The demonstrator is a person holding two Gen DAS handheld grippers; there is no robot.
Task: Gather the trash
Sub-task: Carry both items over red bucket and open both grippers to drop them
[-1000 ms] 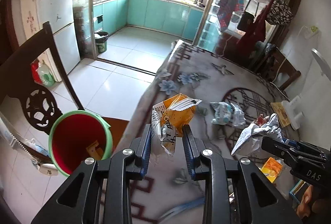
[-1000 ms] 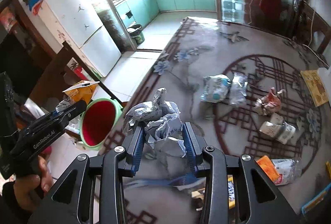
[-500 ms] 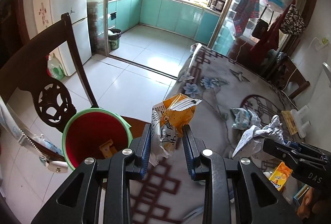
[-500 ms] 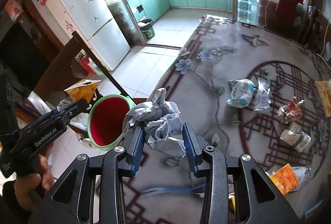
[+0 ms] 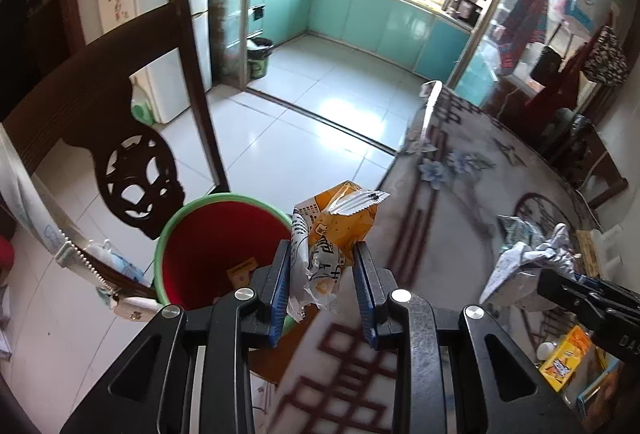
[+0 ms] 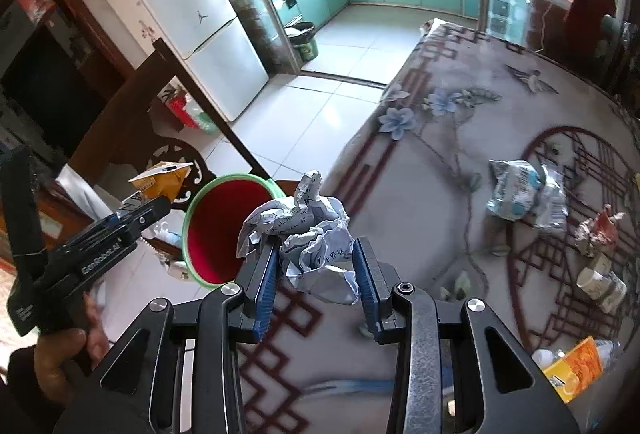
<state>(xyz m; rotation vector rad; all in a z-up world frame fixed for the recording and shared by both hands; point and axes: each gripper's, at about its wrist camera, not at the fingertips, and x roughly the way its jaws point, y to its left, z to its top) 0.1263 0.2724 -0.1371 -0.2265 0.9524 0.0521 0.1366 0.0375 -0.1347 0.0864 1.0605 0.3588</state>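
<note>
Starting at my left, the dark carved wooden chair (image 5: 132, 161) stands behind the round red bucket with a green rim (image 5: 224, 254), which seems to sit on the chair's seat just off the table's edge, so trash can go in without a long reach. My left gripper (image 5: 322, 276) is clamped on an orange and white crinkled snack wrapper (image 5: 332, 234), pinched low so most of the bag stands above the blue pads; I hold it near the bucket's rim, and I judge the mouth to be just to its left and below. A small yellowish scrap (image 5: 242, 269) already lies inside.

Further right, my right gripper (image 6: 316, 288) is closed on a crumpled ball of printed white paper (image 6: 308, 234), squeezed at its middle with loose folds bulging above. It hangs over the floral grey tablecloth (image 6: 440, 161) close to the table's edge, with the bucket beyond and to the left.

On the far right more litter waits: a blue and white plastic packet (image 6: 516, 189), a reddish crumpled wrapper (image 6: 600, 230), a small white cup (image 6: 600, 284) and an orange carton (image 6: 576, 364).

The tiled floor past the table is open; I'd watch the chair back and the two grippers crowding one mouth
</note>
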